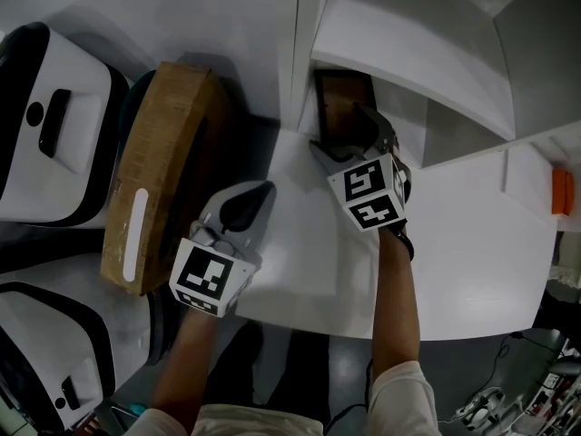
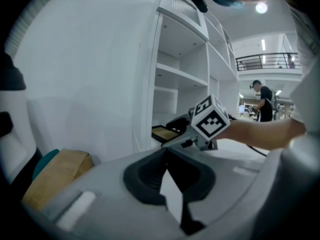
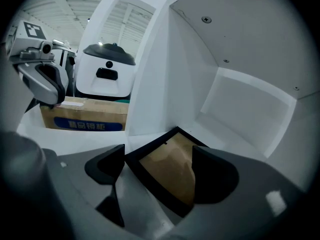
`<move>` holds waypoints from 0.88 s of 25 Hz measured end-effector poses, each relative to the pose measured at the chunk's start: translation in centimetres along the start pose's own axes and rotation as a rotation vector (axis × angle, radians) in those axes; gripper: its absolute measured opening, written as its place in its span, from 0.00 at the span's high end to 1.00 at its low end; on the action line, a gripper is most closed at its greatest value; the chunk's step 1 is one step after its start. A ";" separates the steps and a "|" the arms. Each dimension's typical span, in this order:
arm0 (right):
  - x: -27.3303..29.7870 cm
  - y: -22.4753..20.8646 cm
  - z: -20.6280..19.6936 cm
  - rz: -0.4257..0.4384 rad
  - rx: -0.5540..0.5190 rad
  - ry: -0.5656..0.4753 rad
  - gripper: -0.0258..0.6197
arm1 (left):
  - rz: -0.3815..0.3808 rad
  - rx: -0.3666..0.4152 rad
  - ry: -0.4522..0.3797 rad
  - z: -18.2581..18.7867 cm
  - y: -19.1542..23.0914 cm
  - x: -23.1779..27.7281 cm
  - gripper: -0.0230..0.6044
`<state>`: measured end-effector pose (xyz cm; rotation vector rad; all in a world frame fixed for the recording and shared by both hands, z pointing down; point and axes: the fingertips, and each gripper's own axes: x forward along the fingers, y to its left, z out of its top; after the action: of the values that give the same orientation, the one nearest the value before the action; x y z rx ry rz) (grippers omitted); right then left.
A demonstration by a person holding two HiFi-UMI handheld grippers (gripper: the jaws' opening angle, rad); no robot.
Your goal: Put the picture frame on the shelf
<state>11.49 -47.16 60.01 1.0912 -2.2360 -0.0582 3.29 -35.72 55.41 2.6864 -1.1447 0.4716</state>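
The picture frame (image 1: 338, 103), black-edged with a brown panel, lies flat on the floor of the white shelf's lowest bay (image 1: 399, 25). My right gripper (image 1: 345, 134) reaches into that bay and stands open. In the right gripper view the frame (image 3: 165, 176) lies between the jaws: the left pad is clear of its edge, and the right pad hangs over its far side. My left gripper (image 1: 254, 193) hovers over the white table's left edge, shut and holding nothing. The frame (image 2: 162, 132) is also in the left gripper view, with its own jaw tips (image 2: 165, 154) together.
A cardboard box (image 1: 159, 171) stands on the floor left of the table (image 1: 472, 262). Two white machines with black trim (image 1: 45, 125) sit further left. The shelf's upright (image 1: 295, 53) borders the bay on the left. An orange object (image 1: 563, 192) lies at the far right. A person (image 2: 262, 101) stands far off.
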 end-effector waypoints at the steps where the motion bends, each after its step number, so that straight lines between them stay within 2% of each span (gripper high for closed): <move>1: 0.0 0.0 0.1 0.001 0.007 -0.005 0.29 | 0.002 0.001 0.000 0.1 0.0 -0.1 0.96; 7: -0.7 0.2 0.6 0.035 0.084 -0.032 0.30 | 0.012 0.004 -0.012 0.8 0.4 -0.5 0.96; 15: -3.2 0.7 1.5 0.017 0.138 -0.069 0.32 | 0.012 0.030 -0.020 1.8 0.1 -1.0 0.96; 22: -6.5 0.0 1.5 -0.073 0.204 -0.104 0.42 | 0.020 0.040 -0.024 2.9 -0.1 -1.4 0.96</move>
<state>13.58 -42.77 55.39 1.3061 -2.3331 0.0868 3.06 -35.61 52.22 2.7241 -1.1822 0.4723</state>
